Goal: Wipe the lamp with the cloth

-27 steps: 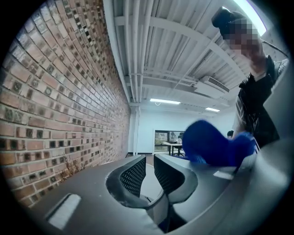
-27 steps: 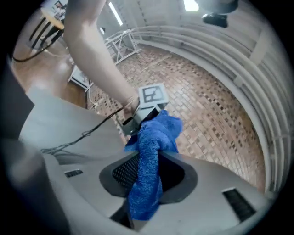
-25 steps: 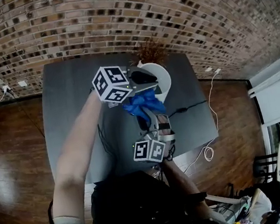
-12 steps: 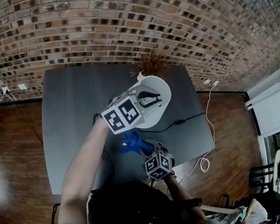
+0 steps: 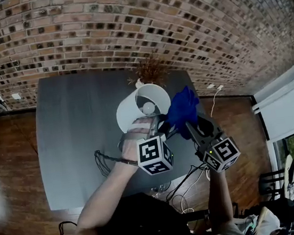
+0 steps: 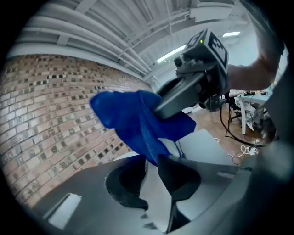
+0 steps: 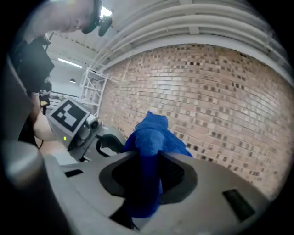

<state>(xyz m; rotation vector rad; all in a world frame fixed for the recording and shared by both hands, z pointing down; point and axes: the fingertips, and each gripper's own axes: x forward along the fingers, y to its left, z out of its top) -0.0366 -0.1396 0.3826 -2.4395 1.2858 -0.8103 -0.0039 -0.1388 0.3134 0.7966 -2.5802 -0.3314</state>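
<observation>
Table: dark grey, rectangular. Left half bare and open. Far edge close against the brick wall. Bordered by wood floor on the left and right sides.

Lamp: toward the table's far right. White shade with its mouth turned up to the head view and the bulb showing inside. Base hidden.

Dried plant: just behind the shade, at the table's far edge.

Left gripper: reaches in at the shade's near rim. Jaws narrowly apart, having just been opening. Pale surface in the gap, not identifiable as the shade's wall.

Right gripper: clamps tight on the blue cloth, bunched between both jaws.

Cloth: held up just right of the shade's rim, over the table's right part and directly ahead of the left gripper. Contact with the shade not discernible.

Cables: loose by the table's near edge, just left of the left hand.
</observation>
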